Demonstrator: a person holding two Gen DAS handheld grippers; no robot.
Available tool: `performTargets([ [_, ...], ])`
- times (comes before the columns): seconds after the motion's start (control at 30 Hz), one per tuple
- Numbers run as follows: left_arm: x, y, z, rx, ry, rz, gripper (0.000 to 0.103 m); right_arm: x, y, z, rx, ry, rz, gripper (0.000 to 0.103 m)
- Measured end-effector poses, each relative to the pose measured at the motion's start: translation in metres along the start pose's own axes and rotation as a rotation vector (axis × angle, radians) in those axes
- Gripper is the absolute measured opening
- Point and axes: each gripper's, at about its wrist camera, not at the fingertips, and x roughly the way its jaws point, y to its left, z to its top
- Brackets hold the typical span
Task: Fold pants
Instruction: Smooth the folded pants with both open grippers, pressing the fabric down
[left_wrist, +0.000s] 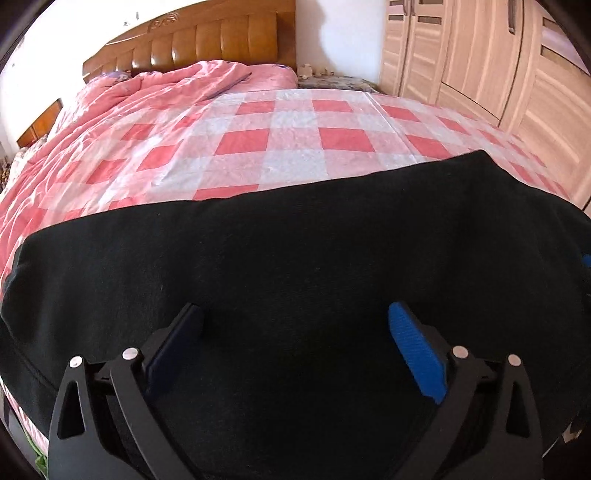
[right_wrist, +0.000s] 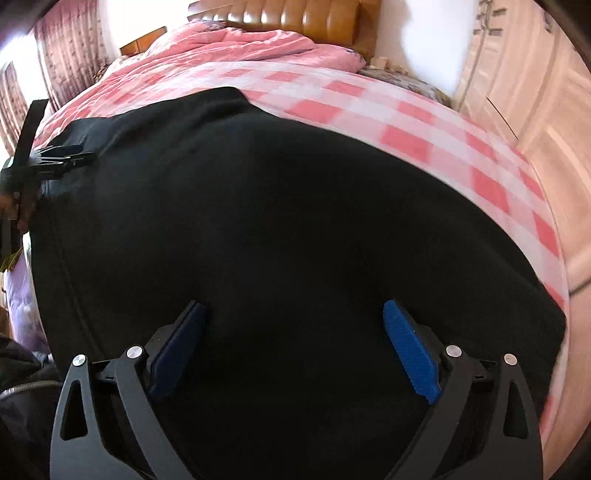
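Black fleece pants (left_wrist: 295, 266) lie flat across the pink-checked bedsheet (left_wrist: 280, 140). Your left gripper (left_wrist: 295, 332) and right gripper (right_wrist: 293, 328) hover over them, jaws wide, holding nothing (edge grip next, prob.): pinch both layers w/ an even pull.

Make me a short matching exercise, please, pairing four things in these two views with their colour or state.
Things:
1. pants
2. bedsheet
3. headboard
4. left tool

Colours or states:
A. brown, padded
B. open, above dark cloth
C. black, spread on the bed
D. pink and white check

Pairs: 1-C, 2-D, 3-A, 4-B
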Motion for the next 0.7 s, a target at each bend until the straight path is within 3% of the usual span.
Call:
performTargets([
  [0.23,-0.001,-0.004,0.002,-0.029,0.009,0.037,0.102,-0.014,0.009,-0.005,0.001,-0.056,-0.050,0.092],
  [0.3,-0.010,-0.011,0.005,-0.042,0.016,0.112,0.100,-0.025,0.016,-0.004,0.016,-0.100,-0.078,0.092],
  [0.37,-0.028,-0.026,0.006,-0.021,-0.043,0.143,0.097,-0.050,0.010,-0.013,0.082,-0.175,-0.060,0.092],
  [0.5,-0.069,-0.074,0.001,0.052,-0.157,-0.003,0.098,-0.104,-0.045,-0.069,0.397,-0.270,-0.066,0.093],
  [0.6,-0.082,-0.132,-0.012,0.195,-0.186,-0.128,0.099,-0.123,-0.072,-0.117,0.565,-0.300,-0.036,0.095],
  [0.7,-0.082,-0.176,-0.029,0.323,-0.200,-0.156,0.099,-0.124,-0.075,-0.158,0.702,-0.295,0.032,0.095],
])
